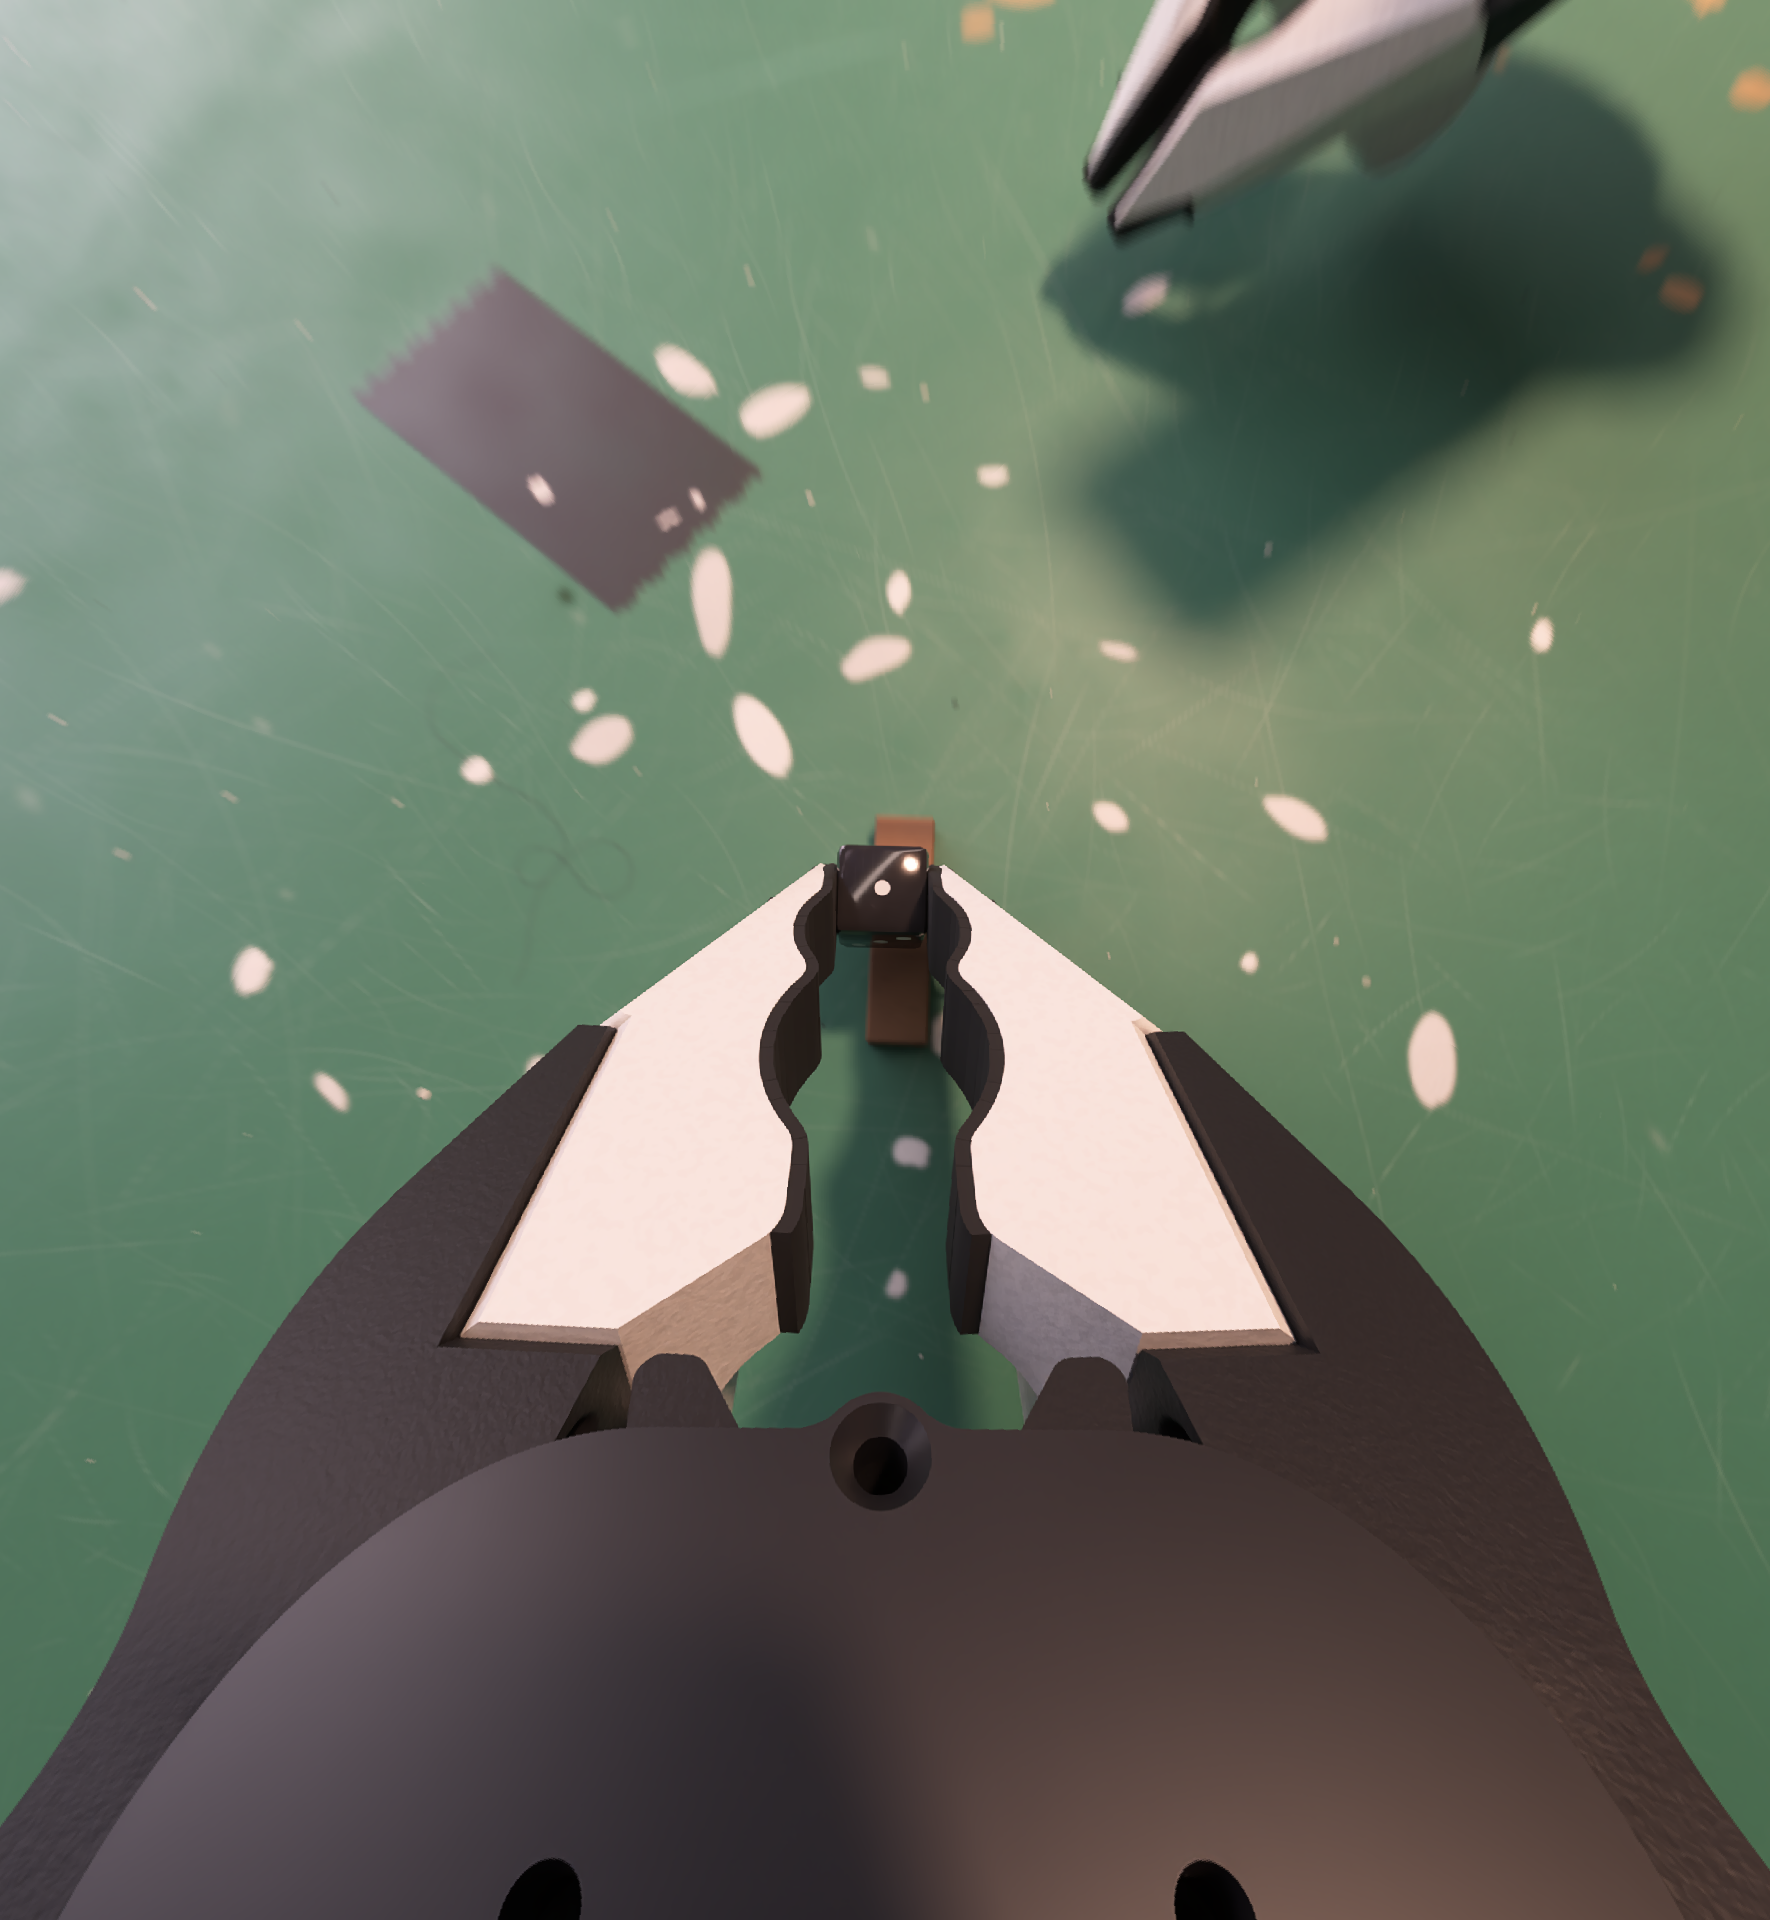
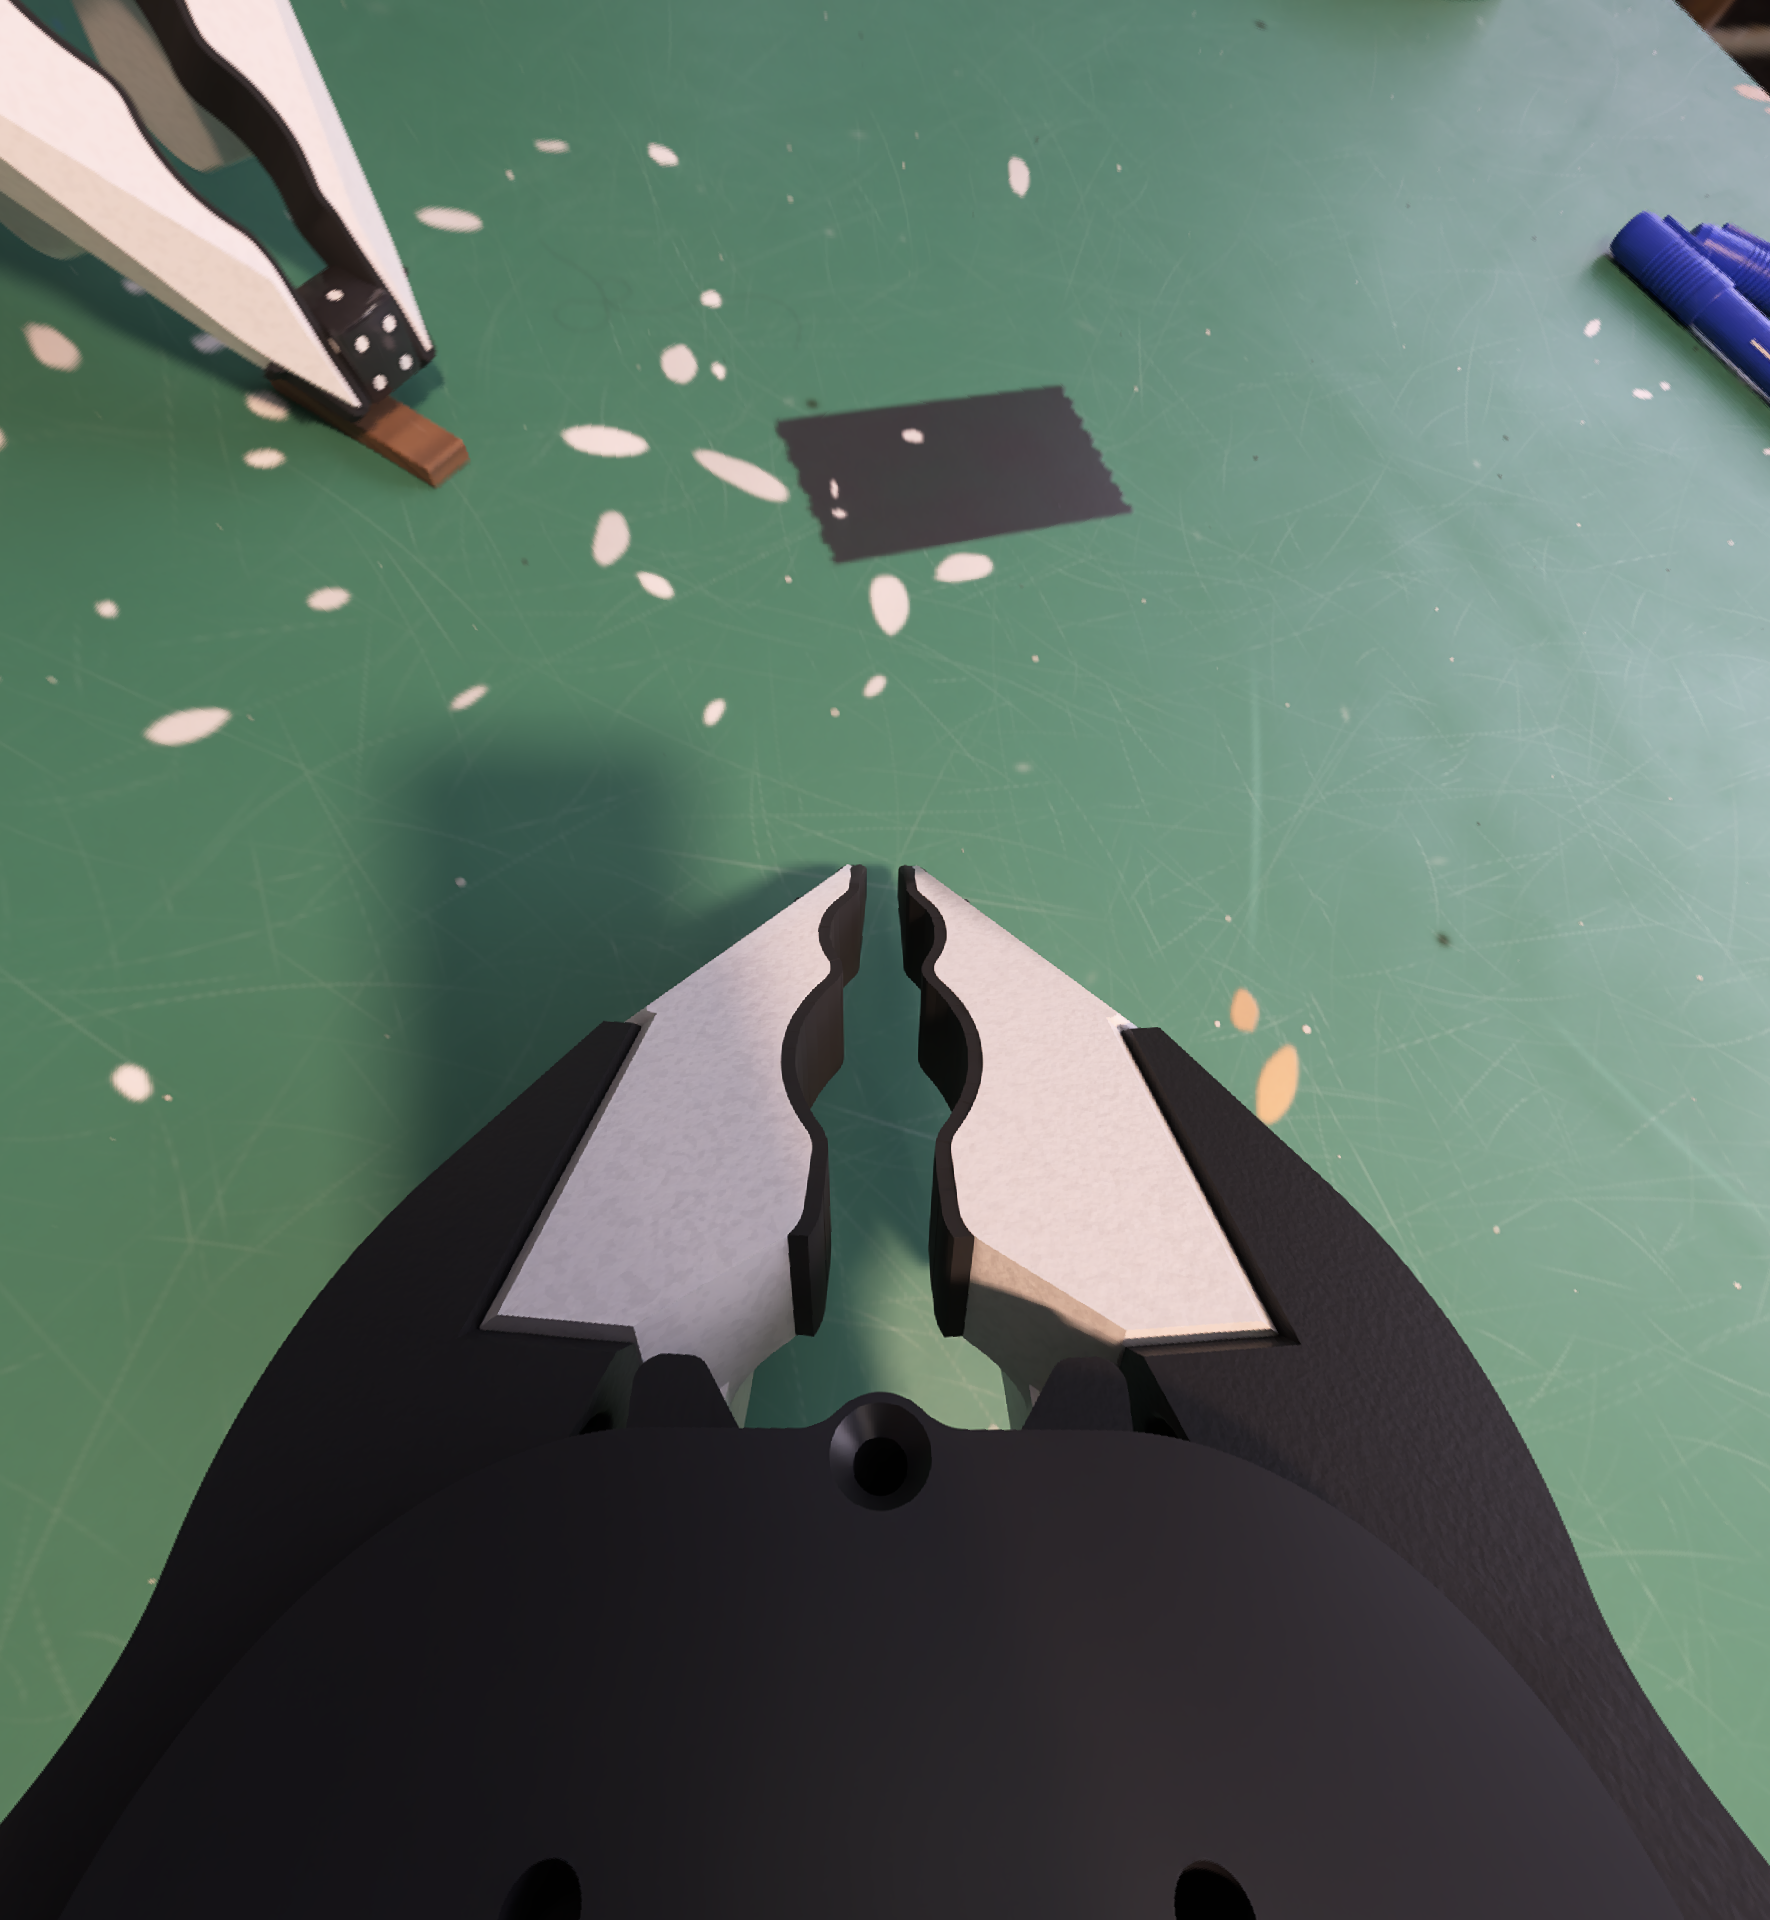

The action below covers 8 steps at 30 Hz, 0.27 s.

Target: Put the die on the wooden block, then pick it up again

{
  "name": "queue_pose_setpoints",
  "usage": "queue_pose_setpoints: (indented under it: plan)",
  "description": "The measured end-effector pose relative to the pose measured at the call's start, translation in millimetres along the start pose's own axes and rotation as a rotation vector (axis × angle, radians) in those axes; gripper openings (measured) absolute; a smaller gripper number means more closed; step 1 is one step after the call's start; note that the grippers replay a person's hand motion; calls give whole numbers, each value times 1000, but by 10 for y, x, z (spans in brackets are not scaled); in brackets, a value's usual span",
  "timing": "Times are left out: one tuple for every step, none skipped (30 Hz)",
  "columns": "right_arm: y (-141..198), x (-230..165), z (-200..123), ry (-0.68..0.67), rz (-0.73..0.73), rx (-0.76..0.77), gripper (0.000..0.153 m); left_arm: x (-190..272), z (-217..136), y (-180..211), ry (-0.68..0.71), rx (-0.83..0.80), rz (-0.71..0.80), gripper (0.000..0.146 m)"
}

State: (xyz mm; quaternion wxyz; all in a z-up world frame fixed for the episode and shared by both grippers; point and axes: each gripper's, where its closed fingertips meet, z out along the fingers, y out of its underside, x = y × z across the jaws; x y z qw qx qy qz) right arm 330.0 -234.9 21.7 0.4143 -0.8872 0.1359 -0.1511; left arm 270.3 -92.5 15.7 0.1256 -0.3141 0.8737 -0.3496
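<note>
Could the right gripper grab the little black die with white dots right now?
Probably not. The left gripper is shut on the small black die over the flat brown wooden block, its fingers covering two sides. The right gripper is away.

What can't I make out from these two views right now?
- Whether the die rests on the wooden block or hangs just above it: the left gripper covers the contact in both views.
- Most of the block: hidden under fingers and die in the left wrist view.
- The blue pens: cut off by the right edge of the right wrist view.
- The right gripper: nearly closed on nothing.
</note>
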Motion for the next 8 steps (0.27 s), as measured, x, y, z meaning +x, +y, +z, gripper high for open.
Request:
queue_pose_setpoints:
  plan:
    - [-30, -10, -6, -8, 10, 11, 6, -26, -38, -75, -11, 50, 3, 16]
    - [-100, -35, -21, -28, 33, 39, 6, -52, -98, -183, -19, 123, 7, 16]
    - [-217, -83, -47, -70, 73, 80, 6, -73, -182, -320, -20, 214, 10, 16]
    - [-388, -156, -91, -141, 126, 132, 8, -96, -287, -478, -14, 318, 16, 16]
    - [-594, -238, -150, -234, 181, 190, 11, -125, -402, -639, -10, 418, 24, 16]
    - [-826, -303, -224, -330, 232, 252, 15, -151, -519, -798, -6, 513, 40, 16]
    - [-1073, -344, -303, -418, 272, 315, 16, -175, -625, -946, 0, 595, 63, 16]
    - [-1274, -359, -362, -481, 295, 365, 18, -199, -698, -1056, 1, 653, 90, 16]
